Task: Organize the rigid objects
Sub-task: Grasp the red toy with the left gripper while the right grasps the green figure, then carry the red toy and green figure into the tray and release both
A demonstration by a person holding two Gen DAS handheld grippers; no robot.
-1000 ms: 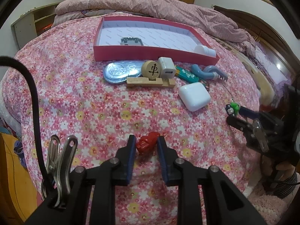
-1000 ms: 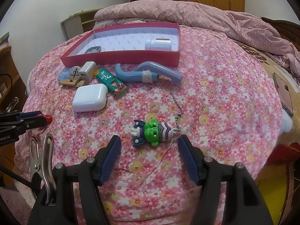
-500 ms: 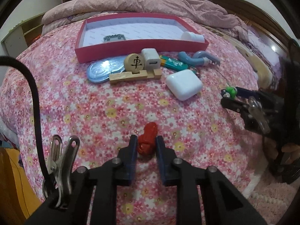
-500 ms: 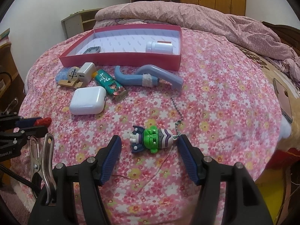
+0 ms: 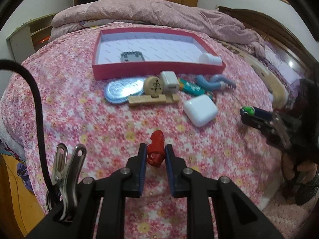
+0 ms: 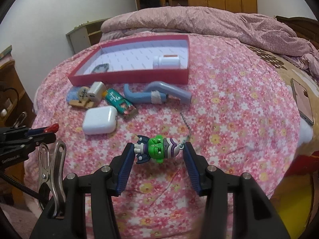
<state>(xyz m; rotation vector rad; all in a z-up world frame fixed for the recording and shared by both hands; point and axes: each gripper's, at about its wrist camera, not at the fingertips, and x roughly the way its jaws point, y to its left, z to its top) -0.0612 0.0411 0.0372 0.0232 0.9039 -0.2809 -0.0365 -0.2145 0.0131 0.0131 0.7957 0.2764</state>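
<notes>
My left gripper (image 5: 156,146) is shut on a small red toy (image 5: 156,151), held at its tips over the flowered bedspread. The jaws of my right gripper (image 6: 158,145) are closing on a green and purple figure keychain (image 6: 157,149). Both blue pads touch the figure's ends, and its chain trails onto the bed. From the left wrist view the right gripper (image 5: 245,115) shows at the right with the figure (image 5: 247,110) at its tip. A red box (image 5: 155,71) with a white floor lies farther back. It holds a grey piece (image 5: 131,56) and a white bottle (image 5: 210,58).
In front of the box lie a silver-blue disc (image 5: 123,88), a wooden chess piece (image 5: 153,85), a white charger (image 5: 169,82), a teal lighter (image 5: 190,87), a blue bent tube (image 5: 213,82) and a white earbud case (image 5: 200,110). A phone (image 6: 302,100) rests at the right. A rolled quilt (image 5: 149,14) lines the back.
The left jaws have closed tight on the red toy. The right jaws have narrowed from wide apart until they meet the green figure, which now lies level between them.
</notes>
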